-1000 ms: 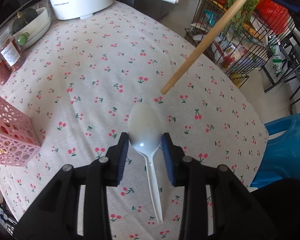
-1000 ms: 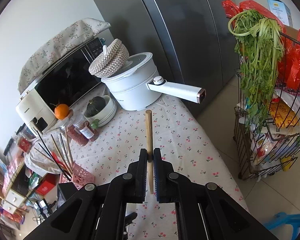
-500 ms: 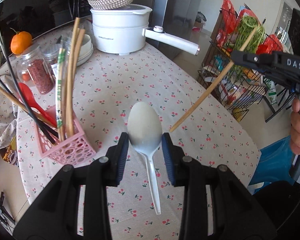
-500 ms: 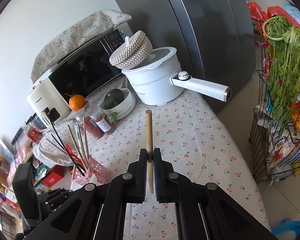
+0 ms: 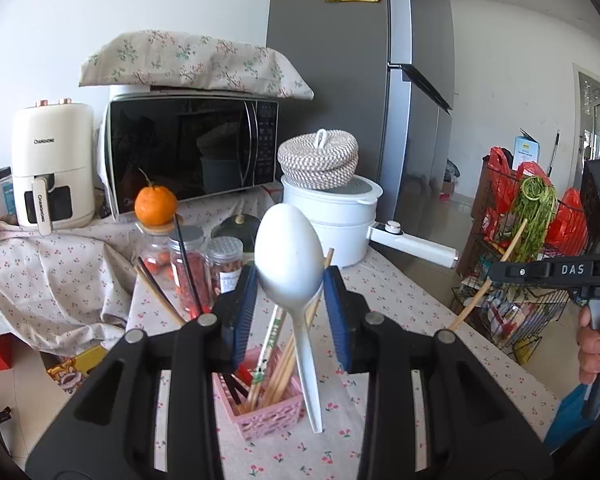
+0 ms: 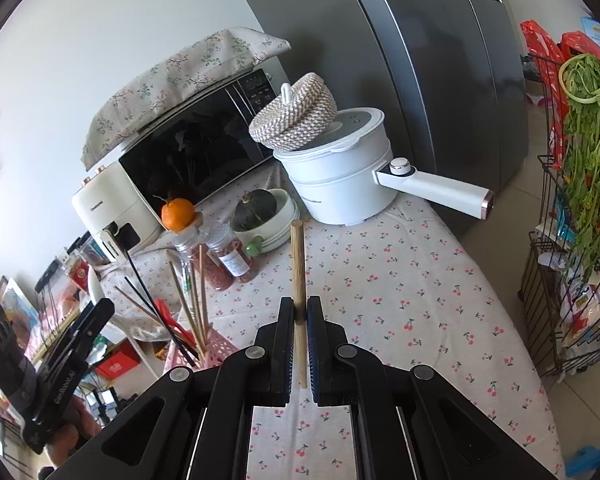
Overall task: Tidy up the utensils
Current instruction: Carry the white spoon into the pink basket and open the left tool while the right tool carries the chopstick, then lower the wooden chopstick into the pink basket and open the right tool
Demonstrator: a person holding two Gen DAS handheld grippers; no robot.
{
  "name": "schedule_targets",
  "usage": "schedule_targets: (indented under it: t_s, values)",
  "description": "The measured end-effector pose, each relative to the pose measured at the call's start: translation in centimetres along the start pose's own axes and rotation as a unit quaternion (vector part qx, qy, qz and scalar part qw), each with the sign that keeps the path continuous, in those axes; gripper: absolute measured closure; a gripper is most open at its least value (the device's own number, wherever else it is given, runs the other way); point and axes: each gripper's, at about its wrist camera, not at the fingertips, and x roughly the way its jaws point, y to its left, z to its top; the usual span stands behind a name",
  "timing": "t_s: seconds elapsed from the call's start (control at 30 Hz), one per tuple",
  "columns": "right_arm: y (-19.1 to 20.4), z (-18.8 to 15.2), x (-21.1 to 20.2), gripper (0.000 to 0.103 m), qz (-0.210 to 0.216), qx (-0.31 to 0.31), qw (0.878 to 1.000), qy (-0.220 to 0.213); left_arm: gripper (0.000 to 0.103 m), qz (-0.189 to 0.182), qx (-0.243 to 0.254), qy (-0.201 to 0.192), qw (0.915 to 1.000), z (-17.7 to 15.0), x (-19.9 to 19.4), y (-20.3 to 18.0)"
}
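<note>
My left gripper (image 5: 290,280) is shut on a white plastic spoon (image 5: 290,252), bowl up, handle hanging down beside the pink utensil basket (image 5: 268,412), which holds several chopsticks (image 5: 278,360). My right gripper (image 6: 299,316) is shut on a wooden chopstick (image 6: 298,268), held upright above the table. The right gripper also shows in the left wrist view (image 5: 540,270) at the right. The basket shows in the right wrist view (image 6: 216,346) at lower left, and the left gripper (image 6: 80,332) is beside it.
A white pot with long handle (image 6: 340,184), a woven lid (image 6: 294,118), a bowl with a squash (image 6: 260,210), spice jars (image 6: 228,256) and an orange (image 6: 177,214) stand at the table's back. A microwave (image 5: 188,148) is behind. A wire rack with greens (image 6: 580,200) stands right.
My left gripper has lifted and tilted up with the spoon, so it now looks level across the table over the pink basket. My right gripper has shifted slightly with the chopstick.
</note>
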Motion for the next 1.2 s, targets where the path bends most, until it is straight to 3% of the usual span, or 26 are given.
schedule_targets:
  t_s: [0.13, 0.33, 0.6, 0.73, 0.83, 0.97, 1.2]
  values:
    - [1.4, 0.1, -0.3, 0.097, 0.020, -0.009, 1.000, -0.019, 0.067, 0.030, 0.011, -0.051, 0.9982, -1.1, 0.5, 0.7]
    - [3.1, 0.0, -0.7, 0.097, 0.056, -0.019, 0.998, -0.030, 0.067, 0.069, 0.015, -0.072, 0.9949, -1.9, 1.4, 1.8]
    - [4.6, -0.2, -1.2, 0.097, 0.102, -0.025, 0.994, -0.040, 0.066, 0.080, 0.039, -0.077, 0.9931, -2.9, 2.5, 1.9]
    - [5.5, -0.5, -1.0, 0.097, 0.119, -0.026, 0.992, -0.042, 0.066, 0.073, 0.053, -0.043, 0.9950, -3.9, 3.5, 1.6]
    - [6.2, -0.7, -0.7, 0.097, 0.123, -0.031, 0.991, -0.044, 0.065, 0.071, 0.030, -0.003, 0.9970, -4.1, 3.9, 2.1]
    - [6.8, -0.8, -0.2, 0.097, 0.130, -0.030, 0.990, -0.045, 0.053, 0.059, -0.020, 0.041, 0.9972, -3.9, 3.2, 3.2]
    - [7.5, -0.7, 1.1, 0.097, 0.135, -0.024, 0.989, -0.048, 0.036, 0.055, -0.047, 0.103, 0.9921, -3.7, 0.9, 4.0]
